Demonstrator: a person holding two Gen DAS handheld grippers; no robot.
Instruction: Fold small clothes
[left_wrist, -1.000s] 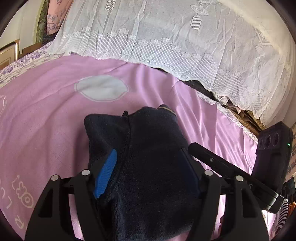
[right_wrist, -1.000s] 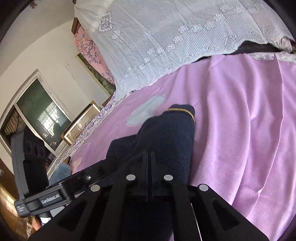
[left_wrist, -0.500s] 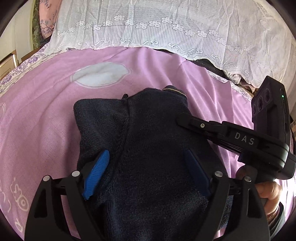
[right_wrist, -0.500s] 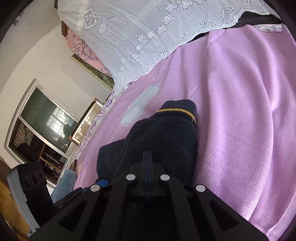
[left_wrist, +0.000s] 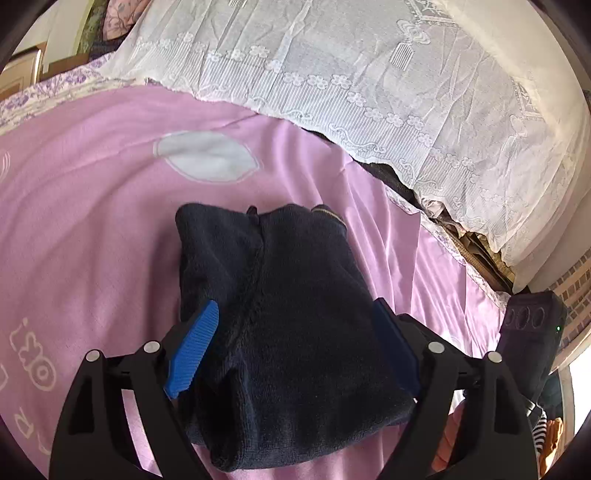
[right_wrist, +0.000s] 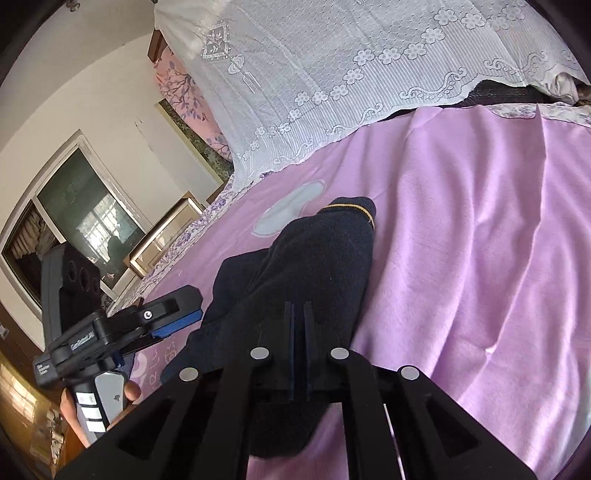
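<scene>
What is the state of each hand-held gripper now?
Left hand-held gripper: open, astride the navy garment.
Right hand-held gripper: closed on the navy garment.

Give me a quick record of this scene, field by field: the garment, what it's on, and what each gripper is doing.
garment: dark navy knit garment, folded into a compact bundle, thin yellow stripe at its far cuff
surface: pink bedsheet with a pale oval patch
background: white lace cover draped behind the bed
left gripper: open, blue pads either side of the garment
right gripper: nearly closed, a narrow gap between the pads, over the near end of the garment; a pinch on the fabric cannot be confirmed
fold state: lying flat, looks mostly folded
</scene>
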